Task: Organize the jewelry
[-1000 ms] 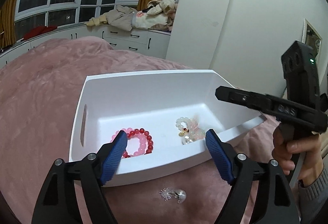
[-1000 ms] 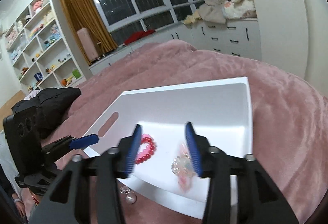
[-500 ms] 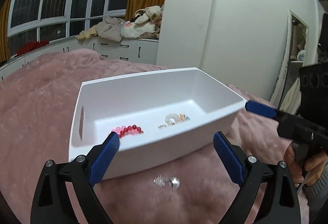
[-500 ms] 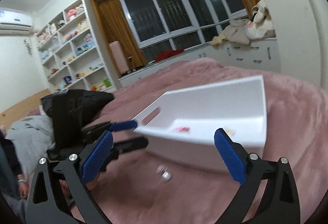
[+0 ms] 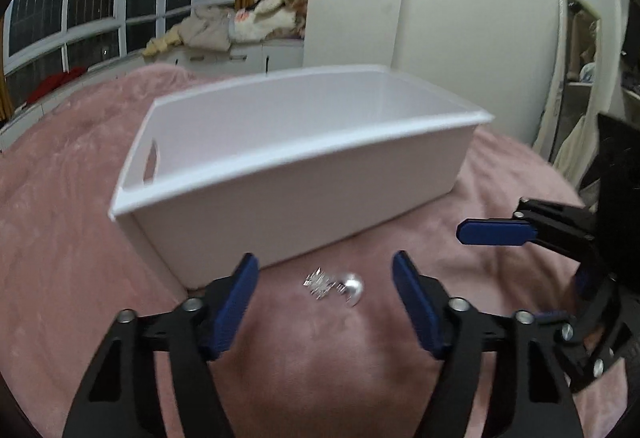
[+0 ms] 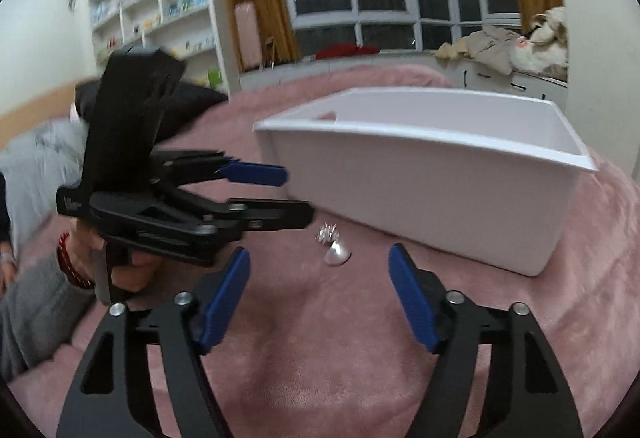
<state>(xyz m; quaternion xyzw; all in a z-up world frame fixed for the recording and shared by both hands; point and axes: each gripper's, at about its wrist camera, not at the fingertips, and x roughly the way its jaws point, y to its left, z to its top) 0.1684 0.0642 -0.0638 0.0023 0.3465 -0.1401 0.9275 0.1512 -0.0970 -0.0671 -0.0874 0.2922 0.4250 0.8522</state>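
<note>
My left gripper (image 5: pixel 324 284) hangs low over the pink blanket (image 5: pixel 60 238), its blue pads (image 5: pixel 236 302) spread apart and closing, with nothing pressed between them. Just ahead of the fingertips, lined up with the gap, lies the silver earring (image 5: pixel 334 284): a spiky sparkly cluster joined to a round pearl-like bead. It sits on the blanket just in front of the near wall of the white box (image 5: pixel 304 197), outside it, not touching the wall as far as I can tell. From this low angle I cannot see the inside floor of the box.

My right gripper (image 6: pixel 320 286) comes in from the other side, jaws also apart and closing, empty. The same earring shows ahead of its gap. In that view the left gripper crosses at the left, one tip close beside the earring, held by a hand (image 6: pixel 120 266) in a grey sleeve (image 6: pixel 32 318) with a red bead bracelet (image 6: pixel 70 262) at the wrist.
</note>
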